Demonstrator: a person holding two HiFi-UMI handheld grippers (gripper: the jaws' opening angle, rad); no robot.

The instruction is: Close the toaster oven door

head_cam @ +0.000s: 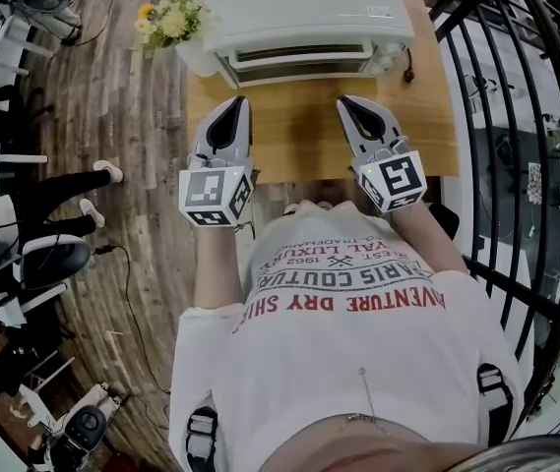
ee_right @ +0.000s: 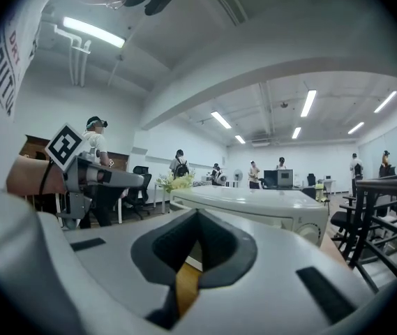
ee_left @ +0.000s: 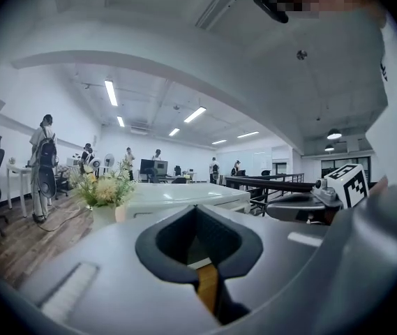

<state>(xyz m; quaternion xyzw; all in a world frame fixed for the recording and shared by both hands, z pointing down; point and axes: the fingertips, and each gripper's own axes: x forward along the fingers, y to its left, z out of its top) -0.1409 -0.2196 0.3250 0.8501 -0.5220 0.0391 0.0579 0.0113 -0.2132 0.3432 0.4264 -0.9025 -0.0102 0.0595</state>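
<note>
Wooden table (head_cam: 304,150), toaster oven (head_cam: 304,13) at rear edge, left tool (head_cam: 237,104), right tool (head_cam: 346,103) closed

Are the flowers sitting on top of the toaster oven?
No, the flowers stand beside the toaster oven, at its left end, not on it.

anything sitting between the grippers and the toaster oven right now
Nothing visible. Only bare wooden table lies between the left gripper, the right gripper and the front of the toaster oven. The flowers stand off the oven's left corner, outside either path.
</note>
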